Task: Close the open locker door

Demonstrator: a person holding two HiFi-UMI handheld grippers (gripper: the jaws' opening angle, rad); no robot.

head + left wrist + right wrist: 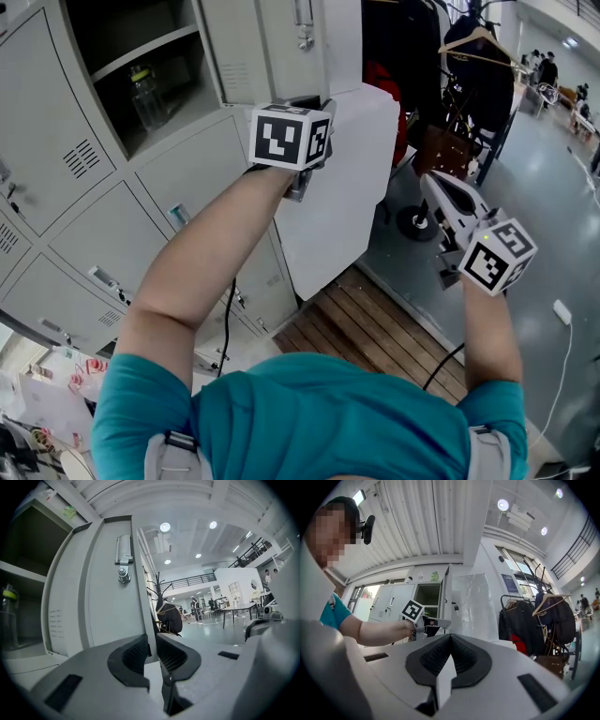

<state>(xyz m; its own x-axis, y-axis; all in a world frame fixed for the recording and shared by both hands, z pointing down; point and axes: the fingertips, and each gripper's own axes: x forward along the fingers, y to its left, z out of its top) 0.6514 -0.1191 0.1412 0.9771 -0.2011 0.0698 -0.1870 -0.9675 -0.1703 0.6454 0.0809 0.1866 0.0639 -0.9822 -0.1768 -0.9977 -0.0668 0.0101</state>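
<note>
Left gripper view half cuts off the bottle [7, 617]; left claw [152, 638] clamps the door [108, 602] edge; right claw [450, 639] is closed, empty; coats [520, 620] beyond.

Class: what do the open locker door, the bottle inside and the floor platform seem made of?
The locker door looks like painted sheet metal: smooth pale grey, folded edges, punched vents. The bottle is see-through, plastic or glass, unclear which. The platform is probably wood: brown planks with seams.
</note>
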